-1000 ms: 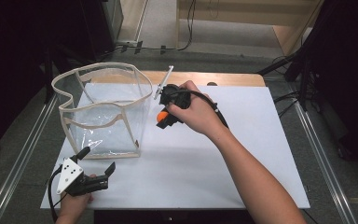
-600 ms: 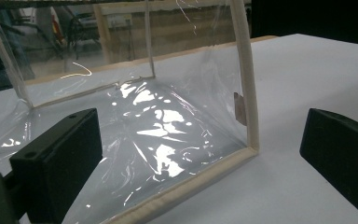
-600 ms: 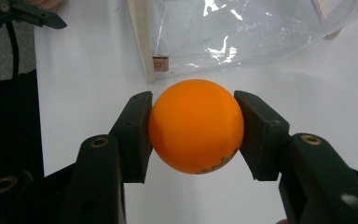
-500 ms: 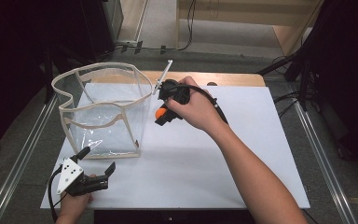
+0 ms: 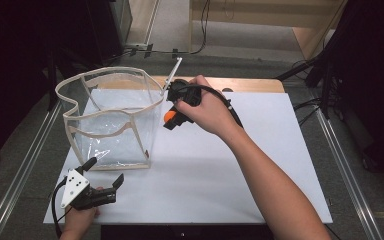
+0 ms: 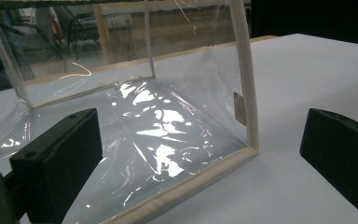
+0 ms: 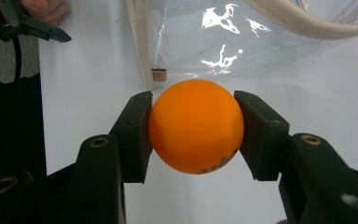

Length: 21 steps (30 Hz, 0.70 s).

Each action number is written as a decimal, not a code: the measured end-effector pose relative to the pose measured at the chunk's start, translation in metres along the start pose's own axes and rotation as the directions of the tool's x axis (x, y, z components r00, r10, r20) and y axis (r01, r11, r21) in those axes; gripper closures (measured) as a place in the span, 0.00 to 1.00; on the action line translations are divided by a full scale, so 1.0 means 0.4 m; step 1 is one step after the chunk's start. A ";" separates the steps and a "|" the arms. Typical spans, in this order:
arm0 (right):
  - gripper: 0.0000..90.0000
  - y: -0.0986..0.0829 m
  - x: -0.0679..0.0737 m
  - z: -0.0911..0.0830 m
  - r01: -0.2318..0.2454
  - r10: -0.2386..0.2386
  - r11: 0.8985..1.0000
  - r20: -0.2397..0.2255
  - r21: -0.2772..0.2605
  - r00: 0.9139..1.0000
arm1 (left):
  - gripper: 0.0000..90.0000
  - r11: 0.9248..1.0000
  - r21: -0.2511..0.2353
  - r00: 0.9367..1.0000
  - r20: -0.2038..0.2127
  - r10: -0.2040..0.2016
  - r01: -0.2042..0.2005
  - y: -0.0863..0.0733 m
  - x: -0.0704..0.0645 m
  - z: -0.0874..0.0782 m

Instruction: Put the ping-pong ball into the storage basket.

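Raised slightly since earlier, the right gripper clamps the orange ball just beside the clear bag's rim above the bench, while the left gripper rests wide-jawed.

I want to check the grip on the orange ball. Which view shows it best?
The right gripper view: the orange ball sits large and centred, clamped between the right gripper's two black jaws. The high view shows a small orange patch below the hand, beside the clear bag.
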State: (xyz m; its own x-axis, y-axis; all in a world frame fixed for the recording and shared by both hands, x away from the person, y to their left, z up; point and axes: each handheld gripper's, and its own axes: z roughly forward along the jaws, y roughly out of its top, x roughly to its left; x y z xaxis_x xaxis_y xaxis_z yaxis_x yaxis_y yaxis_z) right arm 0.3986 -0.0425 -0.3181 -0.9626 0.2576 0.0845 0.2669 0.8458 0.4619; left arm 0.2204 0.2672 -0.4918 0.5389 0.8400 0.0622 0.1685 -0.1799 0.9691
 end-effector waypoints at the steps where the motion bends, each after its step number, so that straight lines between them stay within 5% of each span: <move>1: 0.53 0.002 0.000 -0.001 -0.002 0.002 1.000 0.001 0.000 1.000 | 0.00 1.000 0.000 1.000 0.000 0.000 0.000 0.000 0.000 0.000; 21: 0.53 0.036 -0.008 -0.026 0.011 -0.011 1.000 -0.004 -0.005 1.000 | 0.00 1.000 -0.002 1.000 0.000 -0.002 0.002 0.000 0.000 0.000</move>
State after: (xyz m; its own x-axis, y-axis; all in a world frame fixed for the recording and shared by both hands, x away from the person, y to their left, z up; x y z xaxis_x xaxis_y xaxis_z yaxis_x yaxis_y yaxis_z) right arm 0.4048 -0.0361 -0.3024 -0.9656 0.2465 0.0828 0.2561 0.8463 0.4672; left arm 0.2205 0.2673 -0.4917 0.5385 0.8404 0.0602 0.1684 -0.1774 0.9696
